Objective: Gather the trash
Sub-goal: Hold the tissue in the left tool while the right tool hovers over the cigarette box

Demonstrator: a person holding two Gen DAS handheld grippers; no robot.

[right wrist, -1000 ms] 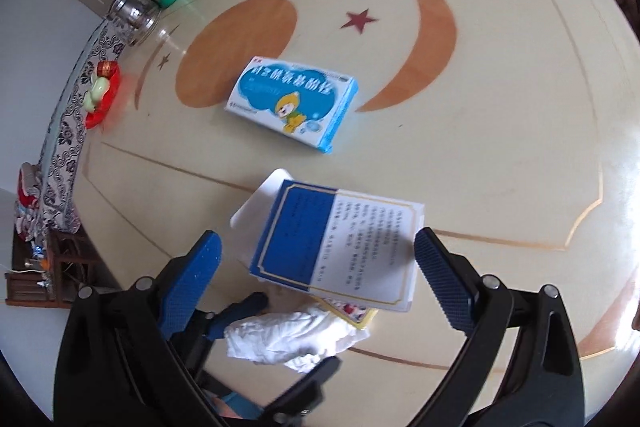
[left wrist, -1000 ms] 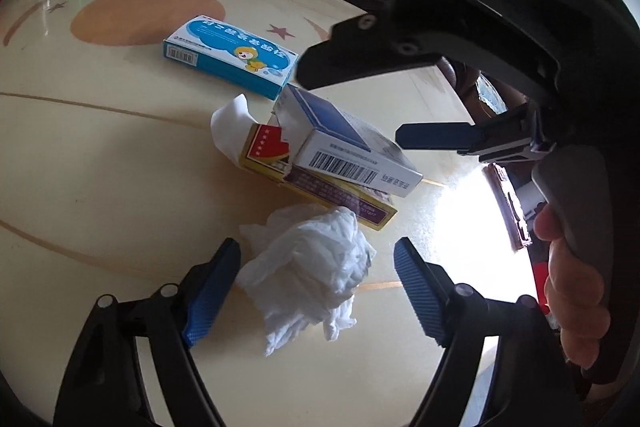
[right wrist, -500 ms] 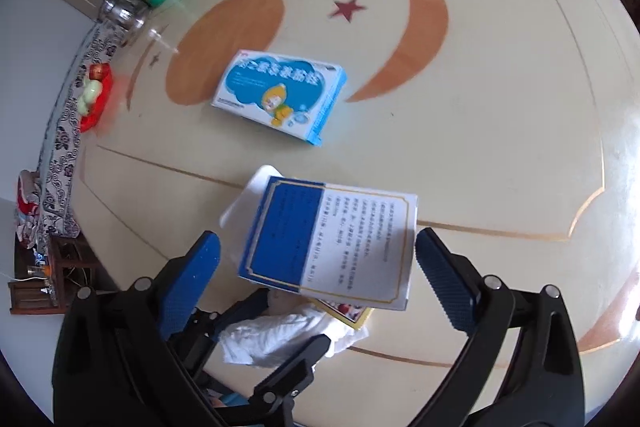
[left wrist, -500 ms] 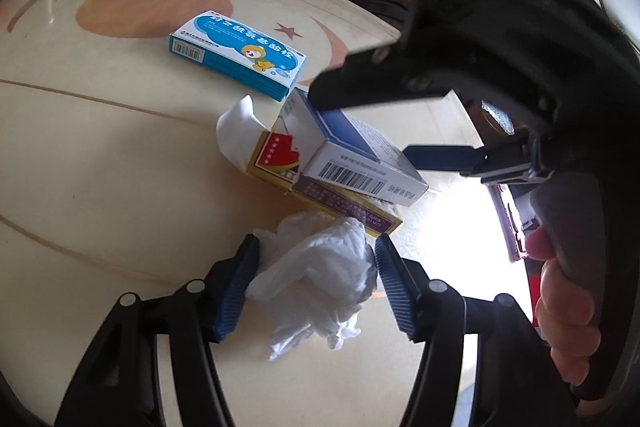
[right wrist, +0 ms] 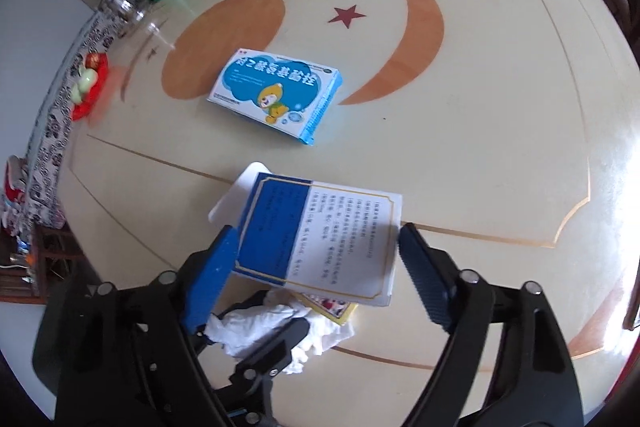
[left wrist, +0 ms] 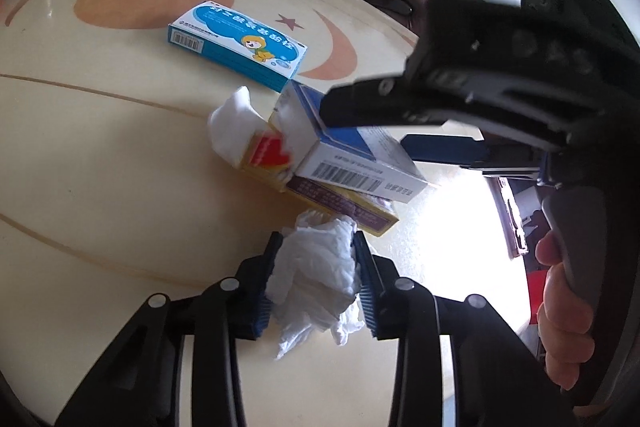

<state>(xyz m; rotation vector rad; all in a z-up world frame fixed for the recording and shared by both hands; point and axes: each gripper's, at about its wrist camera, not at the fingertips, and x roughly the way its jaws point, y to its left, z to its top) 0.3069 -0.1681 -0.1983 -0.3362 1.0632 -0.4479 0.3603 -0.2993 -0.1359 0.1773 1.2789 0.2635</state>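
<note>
The tissue (left wrist: 316,267) lies on the worktop (left wrist: 120,187) just in front of the stacked boxes, and my left hand-held gripper (left wrist: 316,283) has just been closing on it; its pads now pinch the wad. The white box (right wrist: 320,231) sits on top of the stack, and my right hand-held gripper (right wrist: 316,259) has just been narrowing around it, the pads at its sides but, I judge, not yet firmly pressing. Next I should finish that squeeze, then lift both clear. The blue box (right wrist: 276,95) lies beyond the stack, untouched.
</note>
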